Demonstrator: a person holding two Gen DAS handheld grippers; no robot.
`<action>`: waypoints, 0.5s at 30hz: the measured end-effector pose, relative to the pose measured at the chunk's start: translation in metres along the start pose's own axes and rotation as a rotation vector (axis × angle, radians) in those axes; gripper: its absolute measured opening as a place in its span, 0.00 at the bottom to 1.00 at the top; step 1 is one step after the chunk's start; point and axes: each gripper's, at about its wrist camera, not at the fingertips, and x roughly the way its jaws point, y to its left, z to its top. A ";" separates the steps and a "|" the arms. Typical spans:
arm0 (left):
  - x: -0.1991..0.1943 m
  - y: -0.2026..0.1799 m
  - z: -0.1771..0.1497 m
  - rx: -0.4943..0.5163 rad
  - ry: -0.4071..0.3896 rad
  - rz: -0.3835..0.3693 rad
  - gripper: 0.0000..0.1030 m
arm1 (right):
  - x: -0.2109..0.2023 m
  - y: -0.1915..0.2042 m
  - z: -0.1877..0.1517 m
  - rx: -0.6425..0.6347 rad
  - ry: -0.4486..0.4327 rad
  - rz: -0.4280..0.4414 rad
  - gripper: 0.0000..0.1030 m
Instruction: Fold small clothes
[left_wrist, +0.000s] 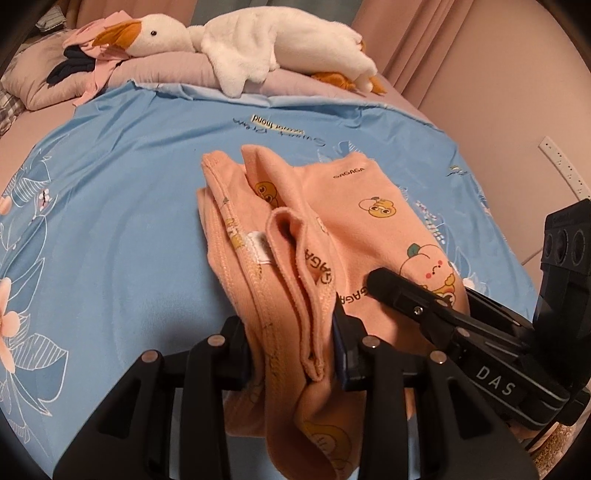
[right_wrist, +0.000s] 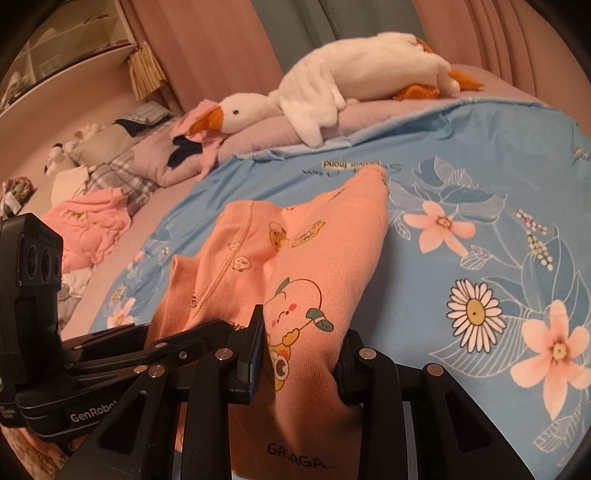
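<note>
Left gripper (left_wrist: 295, 350) and right gripper (right_wrist: 301, 354) each clamp bunched near-edge folds of the peach cartoon-print garment (left_wrist: 332, 221), which drapes ahead onto the blue floral sheet (left_wrist: 129, 184).

The peach garment (left_wrist: 325, 236) is soft matt knit cloth with ribbed, stitched hems. The blue sheet (left_wrist: 129, 192) looks smooth, faintly sheeny fabric. Both grippers, left (left_wrist: 295, 354) and right (right_wrist: 299, 354), are matt black plastic with shiny metal pins. The far goose (left_wrist: 251, 48) is fluffy plush.

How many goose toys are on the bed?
1. The white goose lies along the pillows at the far end of the bed, beyond the blue sheet. Others could be hidden outside the views.
</note>
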 end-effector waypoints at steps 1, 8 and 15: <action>0.001 0.000 0.000 0.000 0.006 0.004 0.36 | 0.002 -0.001 -0.001 0.001 0.007 -0.005 0.31; -0.010 0.000 -0.004 0.021 -0.004 0.048 0.45 | 0.001 -0.010 -0.002 0.026 0.046 -0.061 0.35; -0.045 0.000 -0.005 0.008 -0.059 0.049 0.76 | -0.038 -0.010 0.001 0.007 -0.045 -0.134 0.70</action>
